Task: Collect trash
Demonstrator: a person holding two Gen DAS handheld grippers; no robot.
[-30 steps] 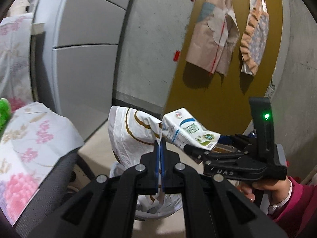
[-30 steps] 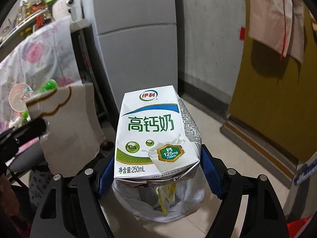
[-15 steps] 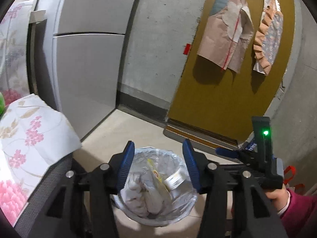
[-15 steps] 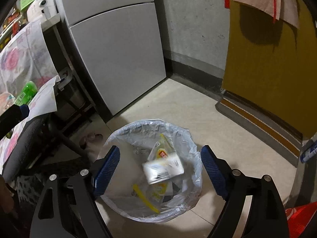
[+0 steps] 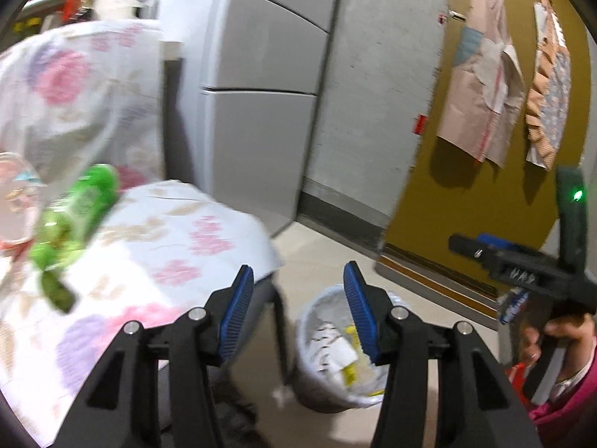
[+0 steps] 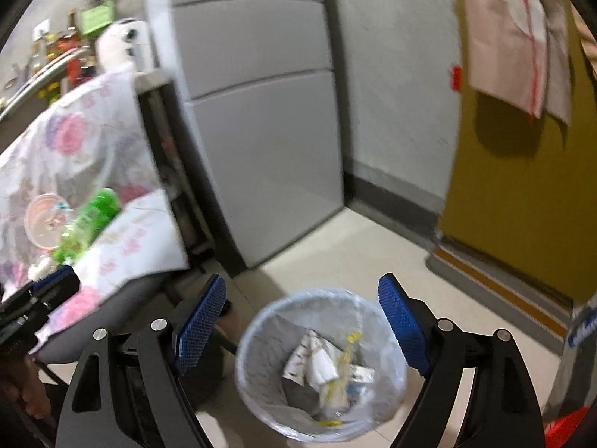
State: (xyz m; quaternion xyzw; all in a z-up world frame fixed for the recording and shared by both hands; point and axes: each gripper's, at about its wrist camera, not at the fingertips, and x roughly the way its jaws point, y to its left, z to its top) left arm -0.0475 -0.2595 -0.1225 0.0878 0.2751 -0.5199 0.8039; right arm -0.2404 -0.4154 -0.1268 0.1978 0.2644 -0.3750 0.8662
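Floor: 1 bin | 2 grippers spread, empty

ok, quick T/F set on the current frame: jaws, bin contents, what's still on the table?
1. Both grippers have their jaws open and hold nothing. True: the left gripper and the right gripper both show a wide gap between the blue pads.
2. The trash bin stands on the table. False: it stands on the tiled floor, beside the table's edge.
3. The bin is lined with a plastic bag and has trash in it. True: cartons and wrappers lie inside.
4. The green bottle is already in the bin. False: it lies on the floral tablecloth.
5. The right gripper grips a milk carton. False: nothing sits between its jaws.
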